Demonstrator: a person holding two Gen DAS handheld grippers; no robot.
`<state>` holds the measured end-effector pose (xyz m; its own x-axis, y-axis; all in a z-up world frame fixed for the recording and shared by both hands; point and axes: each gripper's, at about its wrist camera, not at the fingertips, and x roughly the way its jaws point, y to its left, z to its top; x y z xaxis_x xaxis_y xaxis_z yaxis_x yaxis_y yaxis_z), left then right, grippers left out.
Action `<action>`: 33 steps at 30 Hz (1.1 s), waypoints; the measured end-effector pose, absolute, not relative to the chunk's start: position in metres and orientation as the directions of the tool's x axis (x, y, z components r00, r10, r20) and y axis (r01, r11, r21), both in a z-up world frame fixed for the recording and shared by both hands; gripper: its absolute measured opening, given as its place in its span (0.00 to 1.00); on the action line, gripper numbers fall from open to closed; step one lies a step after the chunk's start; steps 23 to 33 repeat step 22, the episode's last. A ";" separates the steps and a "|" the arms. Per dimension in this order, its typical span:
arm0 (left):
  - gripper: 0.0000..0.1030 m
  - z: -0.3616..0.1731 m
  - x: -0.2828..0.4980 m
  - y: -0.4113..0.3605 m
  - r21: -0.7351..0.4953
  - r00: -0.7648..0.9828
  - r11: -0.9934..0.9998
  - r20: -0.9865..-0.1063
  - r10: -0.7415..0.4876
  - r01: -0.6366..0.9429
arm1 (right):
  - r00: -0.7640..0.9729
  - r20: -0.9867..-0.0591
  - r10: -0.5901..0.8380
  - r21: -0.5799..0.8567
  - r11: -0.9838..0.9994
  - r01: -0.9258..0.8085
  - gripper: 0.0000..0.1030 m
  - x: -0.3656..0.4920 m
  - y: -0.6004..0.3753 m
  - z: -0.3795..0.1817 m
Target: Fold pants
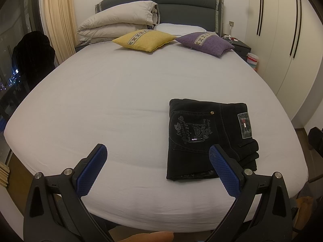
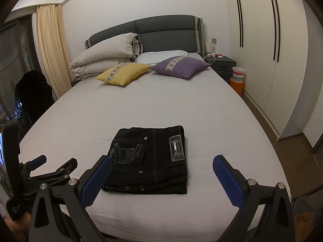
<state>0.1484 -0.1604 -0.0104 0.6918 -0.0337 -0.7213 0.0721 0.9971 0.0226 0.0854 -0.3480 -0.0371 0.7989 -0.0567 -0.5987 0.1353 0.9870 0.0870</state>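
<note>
- Two grippers are hovering over the near edge of the bed (image 1: pixel 101 92), each with its jaws spread wide and gripping nothing.
- The left gripper (image 1: pixel 158 157) is showing the black pants (image 1: pixel 201 139) lying folded in a compact stack at the lower right of its frame.
- The right gripper (image 2: pixel 161 171) is framing the pants (image 2: pixel 153 161) at lower centre, between its blue pads.
- A yellow cushion (image 2: pixel 123 73) and a purple cushion (image 2: pixel 180 66) are lying near the headboard (image 2: pixel 161 30).
</note>
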 end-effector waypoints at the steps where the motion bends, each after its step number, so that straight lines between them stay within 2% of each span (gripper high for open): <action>1: 1.00 -0.011 0.148 -0.160 0.023 0.691 0.997 -0.722 -0.033 0.072 | 0.798 -0.599 -0.055 0.087 0.987 0.134 1.00 0.086 -0.348 -0.039; 33: 1.00 -0.015 0.150 -0.156 0.007 0.678 0.998 -0.734 -0.041 0.068 | 0.793 -0.607 -0.052 0.087 0.987 0.132 1.00 0.085 -0.348 -0.043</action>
